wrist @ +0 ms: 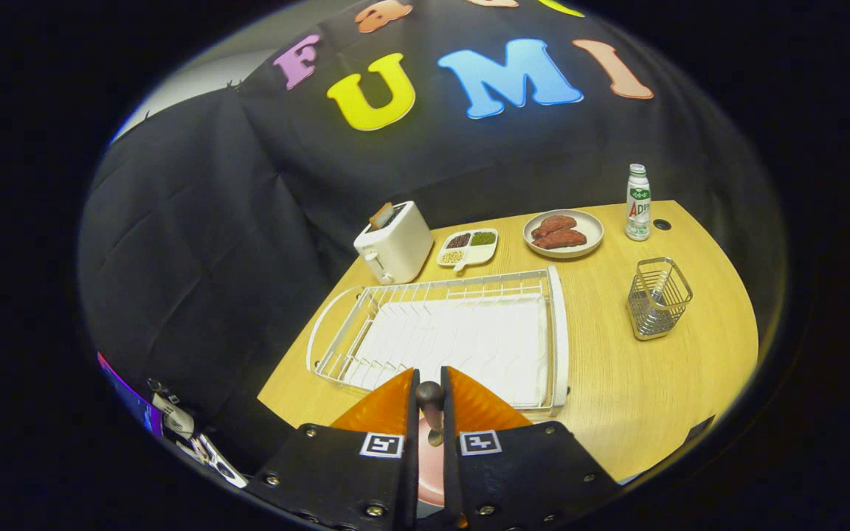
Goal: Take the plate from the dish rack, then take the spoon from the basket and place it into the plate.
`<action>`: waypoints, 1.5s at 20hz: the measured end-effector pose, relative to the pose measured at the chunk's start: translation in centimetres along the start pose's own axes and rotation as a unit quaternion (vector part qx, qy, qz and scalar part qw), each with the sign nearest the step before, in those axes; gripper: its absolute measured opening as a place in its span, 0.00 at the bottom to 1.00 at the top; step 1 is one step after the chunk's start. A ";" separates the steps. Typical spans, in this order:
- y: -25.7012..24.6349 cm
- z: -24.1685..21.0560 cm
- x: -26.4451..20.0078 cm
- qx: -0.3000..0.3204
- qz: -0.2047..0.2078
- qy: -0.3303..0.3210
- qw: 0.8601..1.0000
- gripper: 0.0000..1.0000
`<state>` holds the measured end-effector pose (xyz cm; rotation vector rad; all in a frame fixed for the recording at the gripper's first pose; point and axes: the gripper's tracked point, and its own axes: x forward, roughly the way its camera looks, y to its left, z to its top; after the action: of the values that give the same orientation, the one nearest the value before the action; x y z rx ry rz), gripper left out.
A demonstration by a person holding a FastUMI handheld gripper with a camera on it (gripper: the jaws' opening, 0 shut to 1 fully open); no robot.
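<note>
My gripper [430, 385] is shut on the spoon [431, 404], whose dark handle end sticks up between the fingers while its metal shaft runs down into the gap. Under the fingers, through that gap, a strip of the pink plate [431, 466] shows; the rest of it is hidden by the gripper. The white wire dish rack [558, 332] lies just beyond the fingers and holds no dishes. The metal wire basket [658, 298] stands to the right of the rack on the wooden table [639, 398].
Behind the rack stand a white toaster [394, 243], a small divided dish of beans [468, 248], a plate of meat [563, 232] and a bottle [638, 202]. The table's near edge runs just left and right of the gripper.
</note>
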<state>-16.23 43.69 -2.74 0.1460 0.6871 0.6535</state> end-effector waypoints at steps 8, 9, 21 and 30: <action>1.6 -4.2 1.9 -0.066 -0.014 0.011 0.998 0.13; 1.8 -4.6 2.1 -0.070 -0.013 0.010 0.997 0.13; 2.5 -5.0 1.5 -0.089 -0.006 -0.011 0.996 0.22; 1.9 -2.8 -1.1 -0.078 0.008 -0.027 0.997 0.23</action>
<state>-19.63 44.33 -3.69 0.0248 0.5809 0.7141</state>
